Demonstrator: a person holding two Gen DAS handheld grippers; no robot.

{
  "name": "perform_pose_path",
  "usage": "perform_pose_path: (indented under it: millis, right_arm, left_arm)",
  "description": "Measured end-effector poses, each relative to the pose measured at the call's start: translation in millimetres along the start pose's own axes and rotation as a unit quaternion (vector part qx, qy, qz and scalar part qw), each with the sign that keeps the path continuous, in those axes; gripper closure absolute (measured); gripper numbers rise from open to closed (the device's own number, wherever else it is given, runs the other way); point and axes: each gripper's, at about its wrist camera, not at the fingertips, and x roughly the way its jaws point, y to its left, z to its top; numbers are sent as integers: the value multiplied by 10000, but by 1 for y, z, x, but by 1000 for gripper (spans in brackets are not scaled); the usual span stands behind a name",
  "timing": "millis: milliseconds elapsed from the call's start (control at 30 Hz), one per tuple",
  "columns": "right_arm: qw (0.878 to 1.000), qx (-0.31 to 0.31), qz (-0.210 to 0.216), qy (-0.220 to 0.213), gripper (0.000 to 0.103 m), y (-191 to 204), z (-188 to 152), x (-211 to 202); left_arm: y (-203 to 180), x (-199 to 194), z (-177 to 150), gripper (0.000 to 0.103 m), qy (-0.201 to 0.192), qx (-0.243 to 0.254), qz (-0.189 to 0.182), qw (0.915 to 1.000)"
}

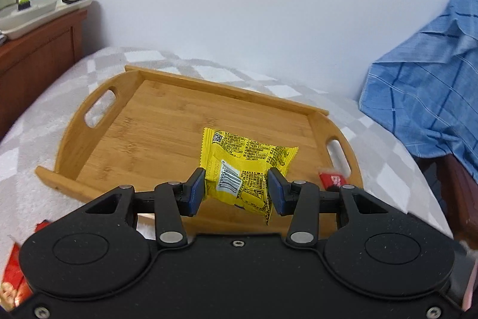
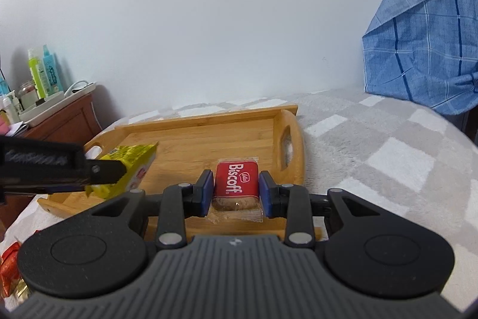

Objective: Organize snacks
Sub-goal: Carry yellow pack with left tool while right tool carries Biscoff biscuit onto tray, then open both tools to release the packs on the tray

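item one: crinkled yellow foil snack packet with black print and a barcode [image 1: 245, 169], which we held in our left gripper [image 1: 237, 189], blue pads narrowed onto its lower sides so that it hung clear above the floor of the light bamboo serving tray with cut-out handles [image 1: 98, 106]; we judged it carried there for setting down inside

item two: small red biscoff biscuit in a clear wrapper [image 2: 236, 184], which we pinched by its two long edges in our right gripper [image 2: 236, 190], jaws drawn close on it, over the near right part of the same tray [image 2: 286, 115]; whether it touched the wood we could not tell

item three: tray, bare inside, resting on a grey and white checked blanket [image 2: 373, 145]; we took it for the collecting place

item four: red snack wrappers [image 2: 10, 268], loose on the blanket at near left, not yet gathered
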Motion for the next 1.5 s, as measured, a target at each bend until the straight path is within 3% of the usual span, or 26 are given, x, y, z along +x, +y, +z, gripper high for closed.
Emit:
perform_pose_path:
  millis: [467, 1500]
  right_arm:
    - [9996, -137, -81, 215, 65, 7, 4, 31]
    - [9982, -7, -77, 591, 61, 6, 1, 49]
  left_arm:
    - [2, 51, 1, 60, 357, -154, 100, 9992]
    - [-5, 65, -4, 55, 423, 13, 172, 9990]
